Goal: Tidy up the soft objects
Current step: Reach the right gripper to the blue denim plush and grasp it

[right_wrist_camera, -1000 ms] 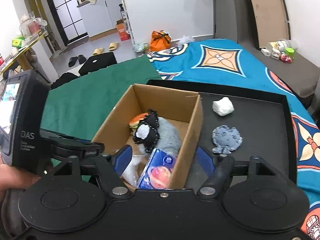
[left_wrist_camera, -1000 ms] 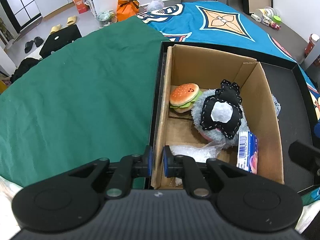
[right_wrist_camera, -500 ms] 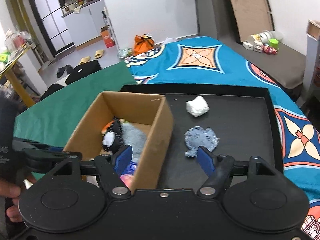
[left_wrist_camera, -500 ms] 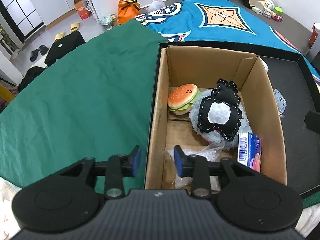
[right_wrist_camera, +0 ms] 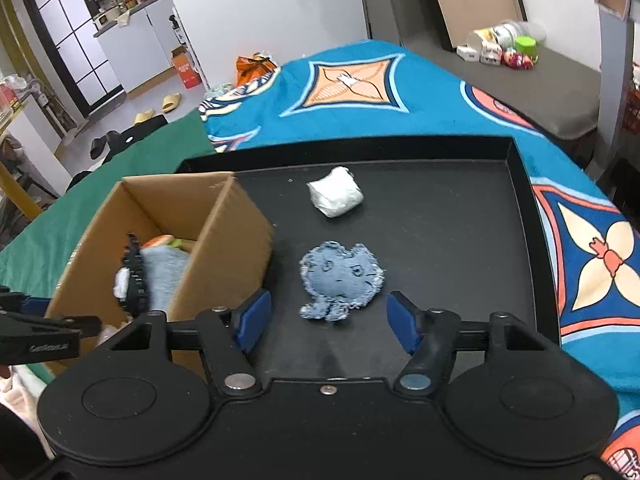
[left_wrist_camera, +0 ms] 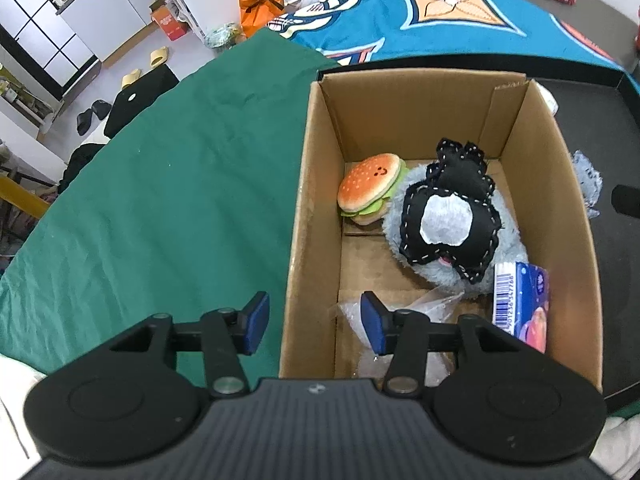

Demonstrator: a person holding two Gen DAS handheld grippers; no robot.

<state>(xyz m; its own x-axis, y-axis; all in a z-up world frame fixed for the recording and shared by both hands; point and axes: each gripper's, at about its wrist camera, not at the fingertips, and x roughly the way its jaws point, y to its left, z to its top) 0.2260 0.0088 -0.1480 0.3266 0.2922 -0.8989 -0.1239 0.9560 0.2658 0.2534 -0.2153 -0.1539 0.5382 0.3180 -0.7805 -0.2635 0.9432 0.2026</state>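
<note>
two soft things are not yet packed, both lying on the black tray (right_wrist_camera: 520,208) that fills the middle of the right wrist view. the cardboard box (right_wrist_camera: 224,248) stands on the tray's left part, at the left of that frame, and in the left wrist view it takes up the right half, holding a grey plush (left_wrist_camera: 452,276) with a black stitched toy (left_wrist_camera: 452,220) on top, a burger plush (left_wrist_camera: 370,188) toward the far left corner, a blue tissue pack (left_wrist_camera: 524,304) against the near right wall and some clear plastic wrap (left_wrist_camera: 432,304) at the near end.

the denim patch toy (right_wrist_camera: 340,276) lies flat just right of the box, low centre in the right view, and the white bundle (right_wrist_camera: 335,193) sits beyond it, apart from it.

the right gripper (right_wrist_camera: 326,318) hangs just short of the denim toy, fingers wide apart, holding nothing. the left gripper (left_wrist_camera: 310,320) is spread too, its fingers straddling the box's near left wall without pinching it.

i'd say the denim toy is next. it's thin and flat, so the fingers should come down steeply, press into the tray and pinch a fold at the fringe rather than skate over it.
</note>
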